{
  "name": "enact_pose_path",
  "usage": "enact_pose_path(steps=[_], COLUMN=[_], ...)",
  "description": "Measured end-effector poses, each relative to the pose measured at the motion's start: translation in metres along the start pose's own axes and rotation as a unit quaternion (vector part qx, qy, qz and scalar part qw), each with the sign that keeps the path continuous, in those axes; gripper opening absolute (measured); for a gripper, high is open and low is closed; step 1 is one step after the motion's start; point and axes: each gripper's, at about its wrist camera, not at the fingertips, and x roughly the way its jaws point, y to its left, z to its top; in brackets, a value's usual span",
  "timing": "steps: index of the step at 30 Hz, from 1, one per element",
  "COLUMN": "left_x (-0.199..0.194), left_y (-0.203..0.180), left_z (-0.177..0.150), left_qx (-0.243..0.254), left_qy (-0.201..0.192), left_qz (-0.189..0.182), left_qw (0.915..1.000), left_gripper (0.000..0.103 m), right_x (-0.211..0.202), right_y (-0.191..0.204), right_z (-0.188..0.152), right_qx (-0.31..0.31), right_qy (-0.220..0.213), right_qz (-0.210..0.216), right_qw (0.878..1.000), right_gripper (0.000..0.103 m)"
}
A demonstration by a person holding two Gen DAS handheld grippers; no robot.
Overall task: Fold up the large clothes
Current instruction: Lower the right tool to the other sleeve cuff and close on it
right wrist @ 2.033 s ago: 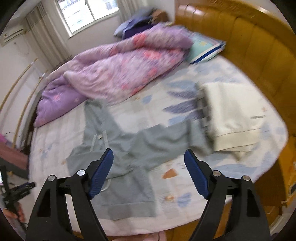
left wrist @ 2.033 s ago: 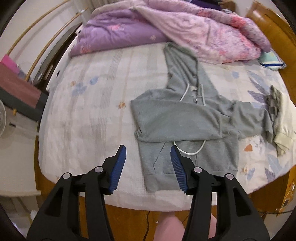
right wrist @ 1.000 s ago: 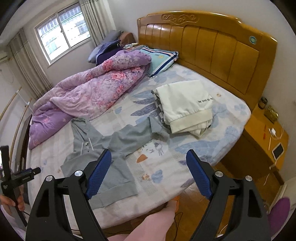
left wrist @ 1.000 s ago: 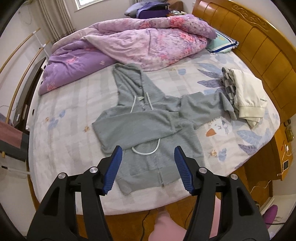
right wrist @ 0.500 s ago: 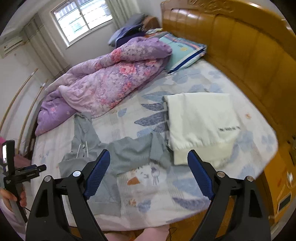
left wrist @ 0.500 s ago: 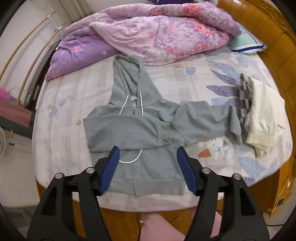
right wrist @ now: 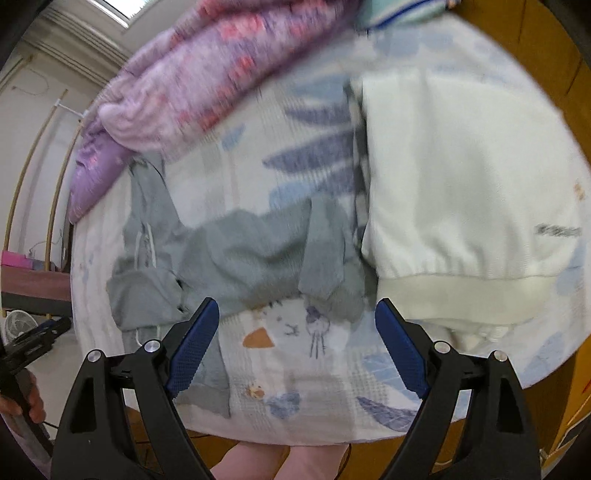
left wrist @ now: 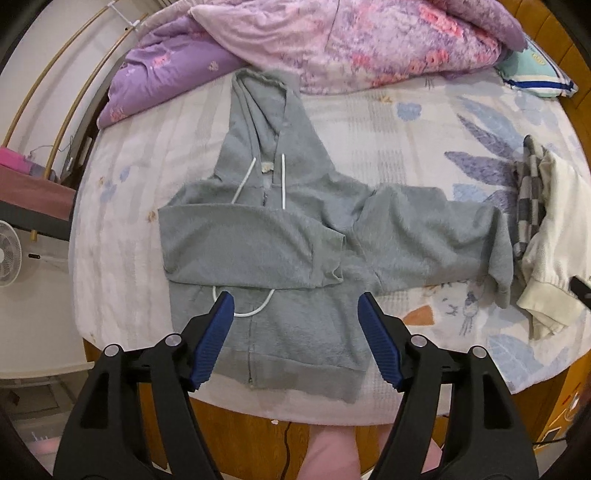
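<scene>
Blue ribbed pads are seen on both pairs of fingers, and nothing is gripped by either. The left gripper (left wrist: pixel 295 336) is shown with its jaws opening above the hem of the one grey hoodie (left wrist: pixel 280 236), only cloth far below lying between them; the right gripper (right wrist: pixel 297 343) is held released, wide apart, over bare printed sheet of the bed (right wrist: pixel 295 369). The hoodie is laid flat, front up, on the near half of the bed, hood pointing away. One sleeve (left wrist: pixel 251 247) is already folded across the chest; the other sleeve (left wrist: pixel 436 240) is stretched out sideways, its long axis running across the bed toward the right gripper, its cuff touching a folded cream garment (right wrist: pixel 461 184). That outstretched sleeve is judged nearer the right gripper, lying just beyond its fingers. Counted: one hoodie, two sleeves, two white drawcords, one heaped purple quilt (left wrist: pixel 332 33).
</scene>
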Motion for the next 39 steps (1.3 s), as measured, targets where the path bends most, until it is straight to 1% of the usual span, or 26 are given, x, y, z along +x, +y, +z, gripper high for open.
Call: enact_pose_path(steps=[3, 6, 7, 9, 10, 11, 12, 13, 14, 15, 17, 18, 19, 20, 24, 25, 27, 28, 30, 31, 32, 33, 34, 36, 38, 39], left_x=[0.027, 0.048, 0.054, 0.064, 0.07, 0.075, 0.078, 0.08, 0.083, 0.083, 0.085, 0.086, 0.087, 0.087, 0.092, 0.093, 0.095, 0.096, 0.098, 0.101, 0.102, 0.103, 0.103, 0.105, 0.109, 0.111], left_y=[-0.003, -0.008, -0.009, -0.012, -0.014, -0.016, -0.017, -0.018, -0.018, -0.018, -0.017, -0.016, -0.015, -0.015, -0.013, -0.014, -0.016, -0.017, -0.019, -0.02, -0.022, -0.023, -0.024, -0.025, -0.025, -0.025], left_z=[0.0, -0.002, -0.003, -0.006, -0.008, -0.009, -0.01, -0.011, -0.013, -0.013, -0.014, -0.015, -0.015, -0.014, -0.012, -0.011, -0.009, -0.008, -0.006, -0.005, -0.003, -0.002, 0.001, 0.006, 0.012, 0.015], left_qx=[-0.012, -0.019, -0.021, -0.02, -0.016, -0.013, -0.009, -0.008, -0.009, -0.01, -0.01, -0.01, -0.01, -0.009, -0.01, -0.01, -0.004, -0.002, 0.0, 0.002, 0.006, 0.009, 0.013, 0.017, 0.016, 0.016], left_qy=[0.025, 0.046, 0.051, 0.062, 0.069, 0.074, 0.077, 0.08, 0.083, 0.086, 0.087, 0.089, 0.09, 0.091, 0.093, 0.093, 0.09, 0.089, 0.088, 0.089, 0.088, 0.085, 0.079, 0.071, 0.065, 0.062], left_qz=[-0.005, -0.002, -0.002, -0.005, -0.007, -0.003, 0.001, 0.003, 0.003, 0.001, -0.001, 0.0, 0.002, 0.003, 0.005, 0.005, 0.007, 0.005, -0.001, -0.002, -0.001, -0.001, -0.004, -0.006, 0.001, 0.001], left_qw=[0.9996, 0.9988, 0.9985, 0.9979, 0.9974, 0.9971, 0.9969, 0.9968, 0.9965, 0.9963, 0.9961, 0.996, 0.9958, 0.9958, 0.9956, 0.9956, 0.9959, 0.996, 0.9961, 0.996, 0.9961, 0.9963, 0.9968, 0.9973, 0.9978, 0.998], left_gripper=[0.071, 0.07, 0.071, 0.071, 0.071, 0.071, 0.071, 0.071, 0.071, 0.071, 0.071, 0.071, 0.071, 0.071, 0.071, 0.071, 0.071, 0.071, 0.071, 0.071, 0.071, 0.071, 0.071, 0.071, 0.071, 0.071], right_x=[0.046, 0.085, 0.099, 0.115, 0.134, 0.142, 0.147, 0.146, 0.143, 0.138, 0.124, 0.115, 0.112, 0.112, 0.139, 0.15, 0.162, 0.167, 0.177, 0.178, 0.176, 0.173, 0.163, 0.129, 0.098, 0.073], right_y=[-0.008, -0.011, -0.011, -0.012, -0.016, -0.026, -0.036, -0.05, -0.063, -0.077, -0.097, -0.109, -0.114, -0.119, -0.128, -0.13, -0.132, -0.131, -0.13, -0.129, -0.128, -0.125, -0.12, -0.101, -0.083, -0.07], right_z=[0.0, -0.004, -0.007, -0.013, -0.017, -0.019, -0.022, -0.027, -0.031, -0.037, -0.045, -0.052, -0.055, -0.058, -0.06, -0.06, -0.056, -0.053, -0.049, -0.049, -0.049, -0.047, -0.041, -0.026, -0.011, -0.001], right_qx=[-0.003, -0.032, -0.05, -0.077, -0.071, -0.05, -0.015, 0.046, 0.103, 0.164, 0.245, 0.294, 0.32, 0.342, 0.379, 0.398, 0.42, 0.425, 0.432, 0.437, 0.435, 0.425, 0.4, 0.326, 0.257, 0.213], right_qy=[0.025, 0.036, 0.035, 0.028, 0.067, 0.088, 0.1, 0.102, 0.102, 0.094, 0.063, 0.04, 0.029, 0.023, 0.029, 0.028, 0.013, 0.001, 0.0, -0.003, 0.004, 0.003, 0.001, -0.021, -0.044, -0.068], right_qz=[-0.011, -0.029, -0.044, -0.054, -0.069, -0.068, -0.049, -0.004, 0.04, 0.081, 0.122, 0.149, 0.166, 0.177, 0.178, 0.182, 0.192, 0.19, 0.17, 0.157, 0.139, 0.142, 0.142, 0.111, 0.088, 0.078], right_qw=[1.0, 0.998, 0.997, 0.995, 0.993, 0.993, 0.994, 0.994, 0.989, 0.979, 0.96, 0.943, 0.932, 0.923, 0.908, 0.899, 0.887, 0.885, 0.886, 0.885, 0.89, 0.894, 0.906, 0.938, 0.961, 0.972], right_gripper=[0.083, 0.068, 0.066, 0.066, 0.066, 0.066, 0.066, 0.066, 0.066, 0.066, 0.066, 0.066, 0.066, 0.066, 0.066, 0.066, 0.066, 0.066, 0.066, 0.058, 0.042, 0.028, 0.018, 0.017, 0.017, 0.016])
